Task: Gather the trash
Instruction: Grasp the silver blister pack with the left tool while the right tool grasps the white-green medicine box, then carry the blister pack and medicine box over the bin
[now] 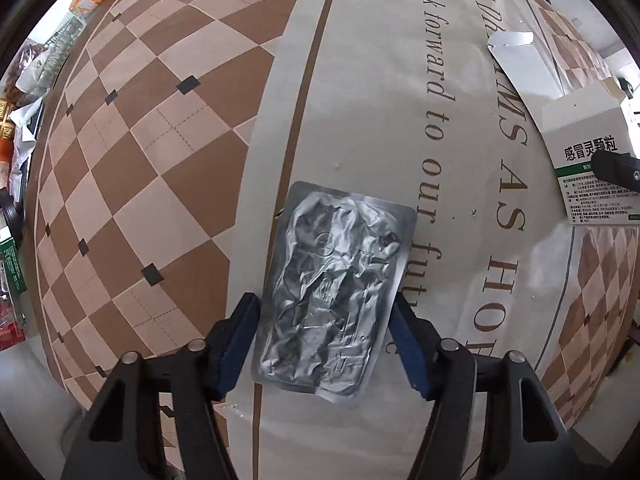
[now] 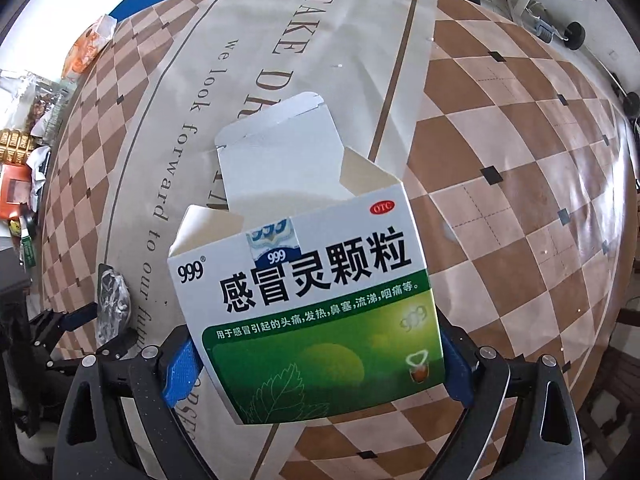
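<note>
In the left wrist view my left gripper is shut on a crumpled silver blister pack, its blue pads pressing both long edges, just above the tablecloth. In the right wrist view my right gripper is shut on an opened white-and-green medicine box with its flaps up, held above the table. The box also shows at the right edge of the left wrist view. The left gripper with the blister pack shows at the lower left of the right wrist view.
The table carries a brown-and-beige checkered cloth with a white lettered band. An orange-and-white wrapper lies at the far left edge. A pile of packets and wrappers sits off the table's left side.
</note>
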The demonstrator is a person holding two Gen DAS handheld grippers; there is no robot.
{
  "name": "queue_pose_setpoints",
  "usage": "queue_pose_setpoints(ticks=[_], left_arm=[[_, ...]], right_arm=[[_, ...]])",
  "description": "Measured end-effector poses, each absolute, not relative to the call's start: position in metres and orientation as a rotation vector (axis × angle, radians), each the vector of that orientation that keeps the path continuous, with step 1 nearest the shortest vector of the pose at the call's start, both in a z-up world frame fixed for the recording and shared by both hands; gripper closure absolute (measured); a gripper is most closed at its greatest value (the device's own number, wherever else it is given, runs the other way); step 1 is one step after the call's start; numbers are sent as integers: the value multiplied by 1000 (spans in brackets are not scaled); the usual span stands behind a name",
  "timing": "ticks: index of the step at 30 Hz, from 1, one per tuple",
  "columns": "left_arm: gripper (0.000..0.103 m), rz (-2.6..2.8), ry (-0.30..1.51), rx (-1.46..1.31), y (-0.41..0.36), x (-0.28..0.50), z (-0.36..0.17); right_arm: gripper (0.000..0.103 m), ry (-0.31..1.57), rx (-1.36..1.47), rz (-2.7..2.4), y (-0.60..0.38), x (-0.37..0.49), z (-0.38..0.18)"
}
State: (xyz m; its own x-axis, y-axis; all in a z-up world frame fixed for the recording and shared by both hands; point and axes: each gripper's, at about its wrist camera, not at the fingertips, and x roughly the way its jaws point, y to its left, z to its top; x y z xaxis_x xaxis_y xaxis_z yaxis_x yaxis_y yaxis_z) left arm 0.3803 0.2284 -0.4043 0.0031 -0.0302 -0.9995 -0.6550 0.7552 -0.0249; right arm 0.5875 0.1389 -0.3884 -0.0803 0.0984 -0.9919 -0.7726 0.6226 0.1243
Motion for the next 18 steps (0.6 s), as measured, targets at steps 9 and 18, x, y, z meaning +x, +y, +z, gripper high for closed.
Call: queue_pose_setpoints(ticks=[9,18], left_arm=[[43,641,1408,-660,210,371,-379],[43,758,1249,-686,168,343,-318]], right_arm=[[8,1455,-528,841,131,578,-370],[9,1439,-443,923,105,544,-331]])
